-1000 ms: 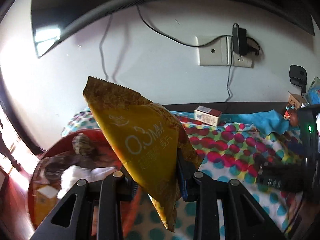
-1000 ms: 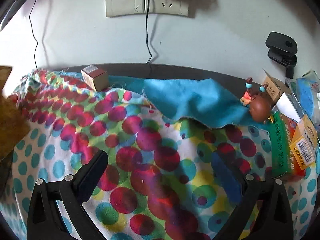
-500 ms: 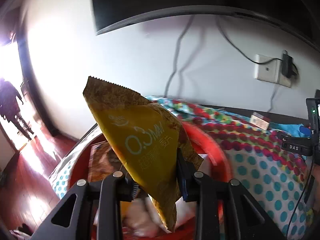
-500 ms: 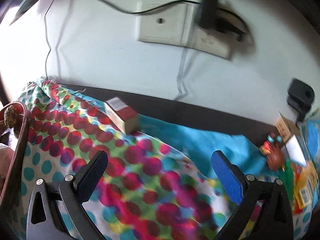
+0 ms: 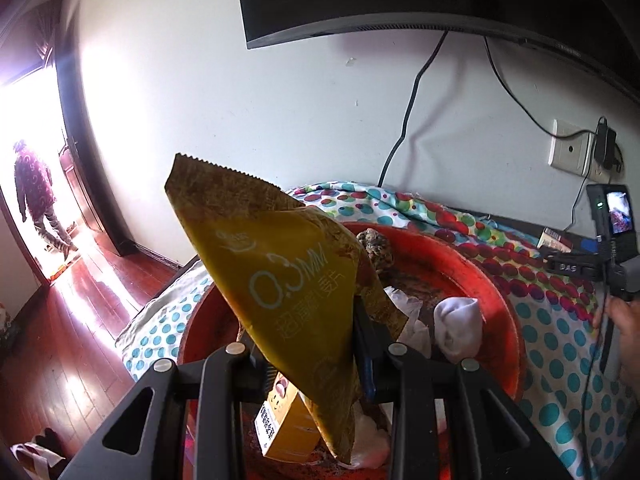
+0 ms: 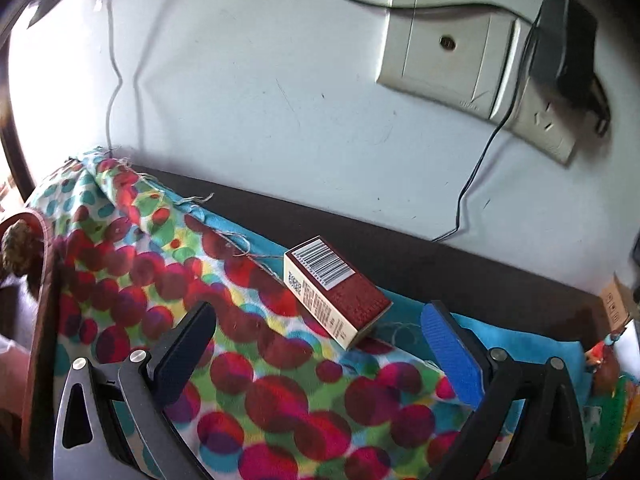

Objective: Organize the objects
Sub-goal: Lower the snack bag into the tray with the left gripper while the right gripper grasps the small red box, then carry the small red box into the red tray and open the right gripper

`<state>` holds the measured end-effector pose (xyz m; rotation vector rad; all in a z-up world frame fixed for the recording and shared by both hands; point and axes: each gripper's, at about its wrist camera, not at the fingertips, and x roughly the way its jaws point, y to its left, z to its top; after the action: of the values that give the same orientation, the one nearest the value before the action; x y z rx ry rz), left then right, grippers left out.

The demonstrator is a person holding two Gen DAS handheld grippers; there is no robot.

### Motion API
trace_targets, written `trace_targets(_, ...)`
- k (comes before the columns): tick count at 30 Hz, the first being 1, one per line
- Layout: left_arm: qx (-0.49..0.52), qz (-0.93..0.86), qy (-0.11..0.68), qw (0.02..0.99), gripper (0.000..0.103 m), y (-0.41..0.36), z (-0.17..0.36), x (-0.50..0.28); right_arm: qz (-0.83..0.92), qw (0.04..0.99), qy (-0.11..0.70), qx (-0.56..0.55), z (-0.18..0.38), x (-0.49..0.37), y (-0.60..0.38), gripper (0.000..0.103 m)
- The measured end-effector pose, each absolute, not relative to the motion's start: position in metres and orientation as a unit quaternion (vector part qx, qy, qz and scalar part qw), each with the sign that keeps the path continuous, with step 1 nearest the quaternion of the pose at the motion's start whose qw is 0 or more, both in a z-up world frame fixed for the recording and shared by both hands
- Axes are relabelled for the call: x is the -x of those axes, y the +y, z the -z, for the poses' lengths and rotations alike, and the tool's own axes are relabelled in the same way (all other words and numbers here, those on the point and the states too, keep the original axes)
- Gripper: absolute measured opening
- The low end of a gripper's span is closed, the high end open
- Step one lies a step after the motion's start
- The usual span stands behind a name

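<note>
Your left fingers (image 5: 316, 344) pinch the yellow snack bag (image 5: 280, 276) upright above the red basin (image 5: 496, 280); your spread, empty right fingers (image 6: 320, 344) face the small box (image 6: 334, 288), lying diagonally just ahead.

Mustard-yellow snack packet (image 5: 280, 280) with pale lettering; red basin (image 5: 496, 292); white cloth (image 6: 248, 360) patterned with multicoloured dots; maroon-and-cream box (image 6: 336, 286); blue finger pad (image 6: 452, 352).
</note>
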<state>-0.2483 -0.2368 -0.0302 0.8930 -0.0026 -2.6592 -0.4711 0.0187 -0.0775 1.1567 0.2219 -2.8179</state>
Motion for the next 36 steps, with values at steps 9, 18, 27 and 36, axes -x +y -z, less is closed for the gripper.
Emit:
trace_targets(9,-0.319,0.931,0.034,0.174,0.032,-0.254,0.034,0.254,0.908,0.044,0.062,-0.411,0.088,0.491,0.016,0.035)
trace_targets(18,-0.336,0.926,0.061,0.161,0.092,-0.256,0.051,0.266,0.918,0.051,0.048,-0.390,0.085,0.485,0.019,0.029)
trace_targets(27,-0.260,0.955,0.031,0.142,0.099,-0.242,0.006,0.210,0.929,0.058,0.062,-0.360,0.068,0.486,0.023,0.029)
trace_targets(36,-0.256,0.952,0.057,0.159,0.100,-0.234,0.016,0.140,0.934,0.074,0.064,-0.343,0.031,0.465,0.021,0.029)
